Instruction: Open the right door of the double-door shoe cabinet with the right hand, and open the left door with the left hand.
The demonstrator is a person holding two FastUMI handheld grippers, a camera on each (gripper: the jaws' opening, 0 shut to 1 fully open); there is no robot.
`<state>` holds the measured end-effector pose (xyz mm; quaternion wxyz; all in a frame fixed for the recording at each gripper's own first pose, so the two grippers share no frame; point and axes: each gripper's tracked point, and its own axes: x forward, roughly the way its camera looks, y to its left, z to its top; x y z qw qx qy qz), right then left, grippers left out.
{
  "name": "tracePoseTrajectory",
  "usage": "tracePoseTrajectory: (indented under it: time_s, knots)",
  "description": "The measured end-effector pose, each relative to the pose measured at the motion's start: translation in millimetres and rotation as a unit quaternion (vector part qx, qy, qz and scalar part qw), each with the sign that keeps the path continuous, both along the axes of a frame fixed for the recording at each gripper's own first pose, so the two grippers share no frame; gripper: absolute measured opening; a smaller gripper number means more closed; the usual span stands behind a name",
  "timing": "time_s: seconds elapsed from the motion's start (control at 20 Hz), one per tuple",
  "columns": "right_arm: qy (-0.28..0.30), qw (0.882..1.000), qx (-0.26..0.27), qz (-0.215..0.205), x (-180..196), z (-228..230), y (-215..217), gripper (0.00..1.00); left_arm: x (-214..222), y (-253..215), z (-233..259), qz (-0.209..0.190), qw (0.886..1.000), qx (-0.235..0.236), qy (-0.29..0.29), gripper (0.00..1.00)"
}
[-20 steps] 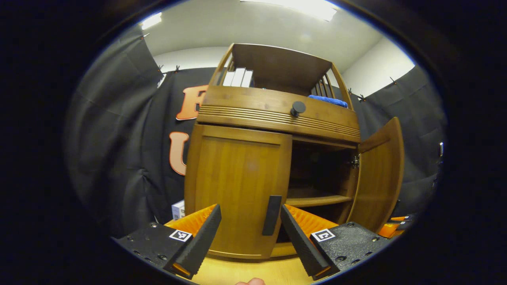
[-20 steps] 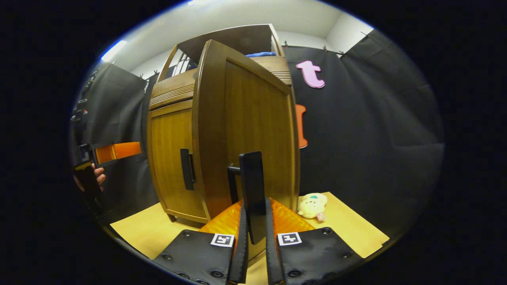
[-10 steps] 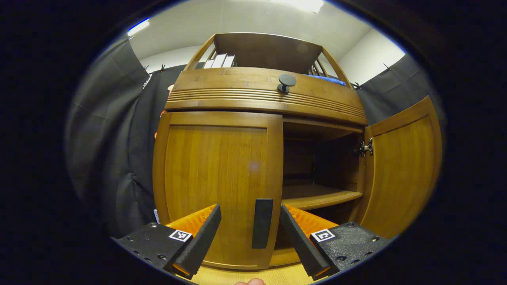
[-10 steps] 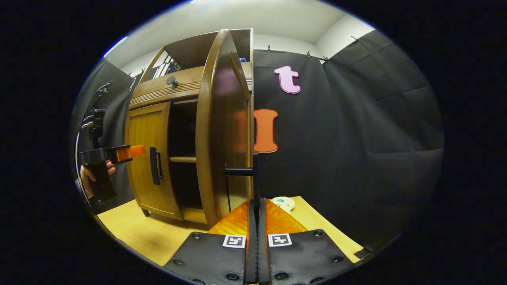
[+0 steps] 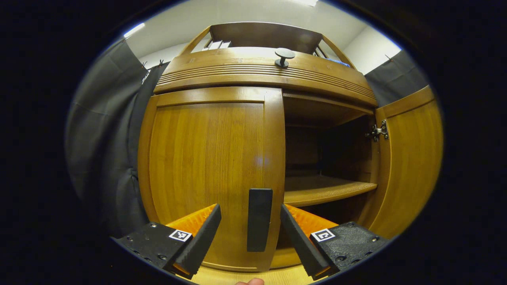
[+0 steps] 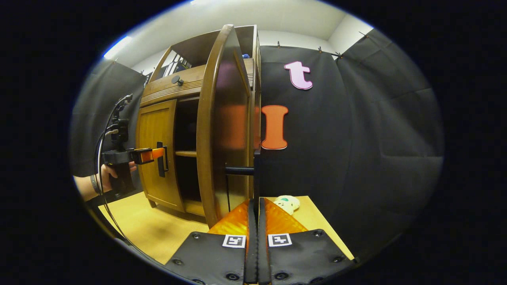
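The wooden shoe cabinet (image 5: 257, 73) fills the left gripper view from close up. Its left door (image 5: 206, 158) is closed, and that door's black handle (image 5: 259, 219) stands between the fingers of my open left gripper (image 5: 249, 211), untouched. The right door (image 5: 408, 166) hangs wide open, baring an inner shelf (image 5: 324, 190). In the right gripper view the right door (image 6: 225, 126) is seen edge-on. My right gripper (image 6: 256, 204) is shut on its handle (image 6: 256, 174). Farther left, the left gripper (image 6: 152, 154) reaches the left door's handle (image 6: 160, 159).
A small plush toy (image 6: 287, 202) lies on the yellow tabletop (image 6: 158, 229) behind the open right door. A round knob (image 5: 284, 55) sticks out of the drawer front above the doors. A hand (image 6: 105, 176) holds the left gripper, with a cable trailing down.
My left gripper has moved in toward the cabinet, so the left door's handle now sits between its fingers. The right door swung open earlier and has barely moved since.
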<state>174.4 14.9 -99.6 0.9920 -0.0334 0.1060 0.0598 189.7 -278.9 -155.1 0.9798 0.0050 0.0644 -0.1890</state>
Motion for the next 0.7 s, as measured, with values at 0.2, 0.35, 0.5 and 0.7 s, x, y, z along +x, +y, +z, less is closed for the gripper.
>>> tracePoseTrajectory:
  time_s: [0.2, 0.35, 0.5, 0.7]
  knots:
    - [0.0, 1.0, 0.016, 0.025, 7, 5, -8, 0.08, 1, -2, -13, 0.023, 1.0, 0.015, 0.0, 0.92]
    - [0.005, 0.999, 0.036, 0.036, 7, 1, -11, 0.14, 5, -3, -14, 0.042, 0.999, 0.024, -0.004, 0.92]
    - [0.004, 0.999, 0.026, 0.047, 7, 7, -19, 0.02, 4, -6, -19, 0.049, 0.999, 0.013, 0.003, 0.92]
    - [0.01, 0.997, 0.068, 0.043, 7, 1, -17, 0.3, 3, -4, -24, 0.066, 0.998, 0.007, 0.01, 0.92]
